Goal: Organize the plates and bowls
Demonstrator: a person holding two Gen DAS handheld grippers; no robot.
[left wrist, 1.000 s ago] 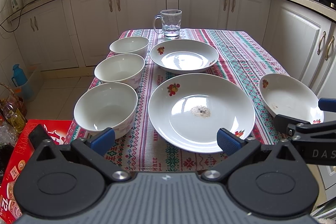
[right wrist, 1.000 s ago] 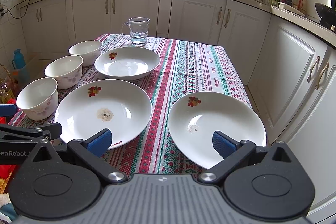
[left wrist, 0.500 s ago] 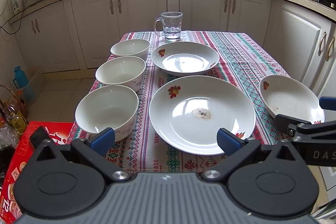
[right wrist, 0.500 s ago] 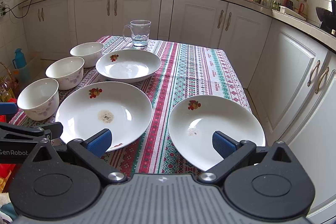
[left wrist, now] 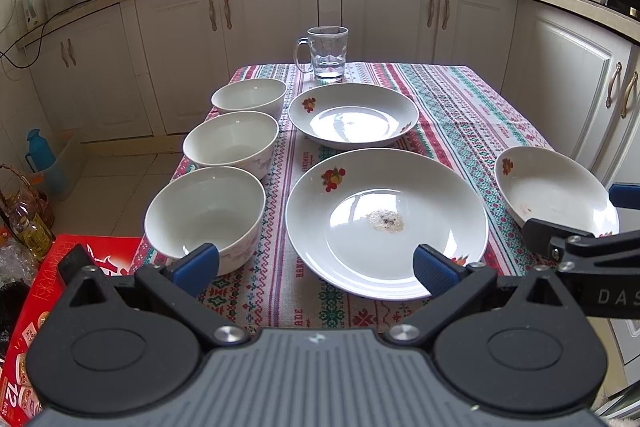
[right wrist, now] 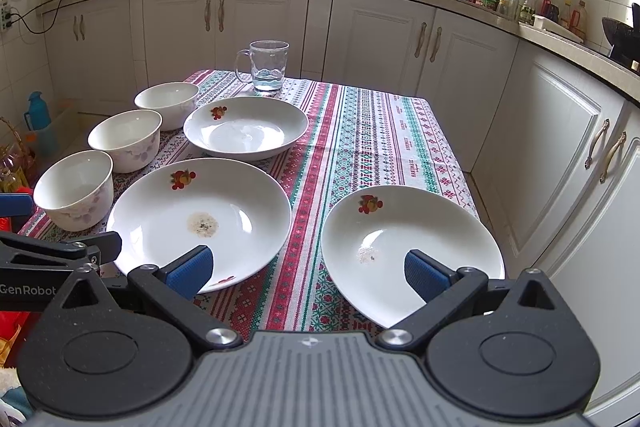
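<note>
kitchen table with a striped patterned tablecloth (left wrist: 452, 115), white cabinets behind, nothing stacked yet.

left gripper (left wrist: 316, 263): jaws wide apart, empty, held off the near table edge. just ahead of its right finger is the big plate (left wrist: 384, 223), with a crumb smear near the middle. just ahead of its left finger is the nearest bowl (left wrist: 204, 211), then the middle bowl (left wrist: 232, 143) and far bowl (left wrist: 248, 99) in a row going away, rims near or touching; can't tell which through the fisheye. past the big plate sits the far plate (left wrist: 352, 115), and beyond it a glass mug (left wrist: 326, 53) with a bit of water.

right gripper (right wrist: 308, 269): jaws also wide apart, empty. right plate (right wrist: 412, 247) is straight ahead of its right finger, near rim looks to hang past the table edge, but distortion is heavy there so not sure. big plate is ahead-left of this gripper.

risks from here, my read:
- right plate is the one to worry about. a downward push on the near rim could tip it off the table.
- pinching thin glazed rims with two fingers: slip likely if the grip is shallow.
- bowls sit on the left table edge. a sideways nudge while nesting could send one onto the red box (left wrist: 36, 291) or the floor.
- food residue gets sandwiched if stacked as is.
- grippers sit close side by side; could clash if both go for the big plate.
</note>
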